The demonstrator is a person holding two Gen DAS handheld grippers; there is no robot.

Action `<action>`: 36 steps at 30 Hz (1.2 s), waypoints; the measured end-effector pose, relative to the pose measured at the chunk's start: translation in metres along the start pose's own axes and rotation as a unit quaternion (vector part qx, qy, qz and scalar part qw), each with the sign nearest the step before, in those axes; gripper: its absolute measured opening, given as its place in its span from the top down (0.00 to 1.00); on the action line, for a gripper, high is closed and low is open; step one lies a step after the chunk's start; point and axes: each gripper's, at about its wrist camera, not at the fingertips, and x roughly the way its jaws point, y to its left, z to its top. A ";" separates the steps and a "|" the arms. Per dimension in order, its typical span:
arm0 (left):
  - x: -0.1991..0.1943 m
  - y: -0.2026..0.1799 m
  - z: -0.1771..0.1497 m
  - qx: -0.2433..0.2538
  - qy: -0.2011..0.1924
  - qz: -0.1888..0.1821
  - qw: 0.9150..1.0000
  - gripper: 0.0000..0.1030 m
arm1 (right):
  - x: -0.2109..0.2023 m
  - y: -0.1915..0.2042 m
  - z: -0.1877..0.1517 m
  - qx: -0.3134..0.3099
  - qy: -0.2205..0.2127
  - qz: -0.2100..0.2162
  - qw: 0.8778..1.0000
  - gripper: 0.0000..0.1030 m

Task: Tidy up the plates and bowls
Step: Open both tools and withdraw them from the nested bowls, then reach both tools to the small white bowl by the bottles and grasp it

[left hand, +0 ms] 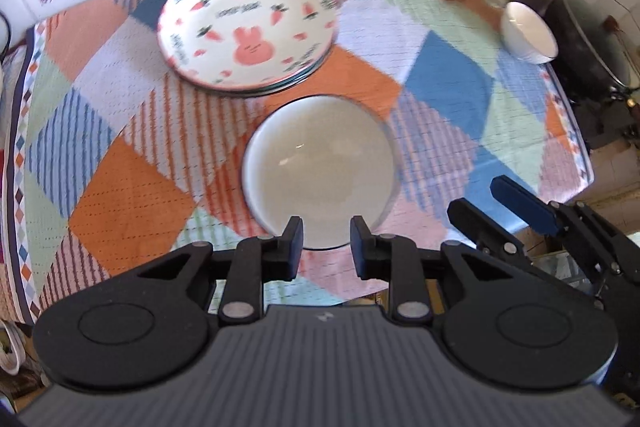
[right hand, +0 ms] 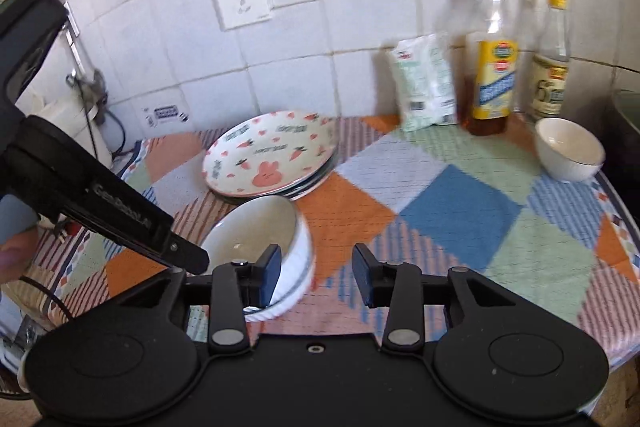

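Observation:
A stack of plates, the top one printed with a pink rabbit and carrots (left hand: pixel 246 27) (right hand: pixel 270 153), sits at the back of the patchwork cloth. In front of it stands a stack of white bowls (left hand: pixel 320 171) (right hand: pixel 276 247). A single white bowl (left hand: pixel 528 33) (right hand: pixel 568 149) stands at the far right. My left gripper (left hand: pixel 326 247) is open just above the near rim of the bowl stack, empty. My right gripper (right hand: pixel 316 271) is open and empty; its left finger is close to the bowl stack's right side. It shows in the left wrist view (left hand: pixel 524 211).
Two bottles (right hand: pixel 492 67) (right hand: pixel 554 67) and a white-green packet (right hand: pixel 426 87) stand at the back against the tiled wall. A dark pot (left hand: pixel 588 39) sits past the cloth's right edge. A wall socket (right hand: pixel 242 3) and cables (right hand: pixel 112 131) are at the left.

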 end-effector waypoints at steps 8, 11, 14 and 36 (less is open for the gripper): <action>-0.020 -0.069 0.021 0.065 -0.018 -0.019 0.998 0.76 | -0.028 -0.049 0.007 0.014 -0.006 -0.045 0.999 0.54; -0.023 -0.096 0.031 0.082 -0.024 -0.026 0.996 0.76 | -0.038 -0.071 0.009 0.025 -0.012 -0.053 0.998 0.49; -0.024 -0.120 0.044 0.093 -0.028 -0.033 0.995 0.76 | -0.044 -0.092 0.014 0.010 -0.020 -0.065 0.998 0.46; 0.088 -0.237 0.138 0.069 -0.007 -0.032 0.997 0.46 | 0.015 -0.267 0.032 -0.001 -0.031 -0.012 0.999 0.11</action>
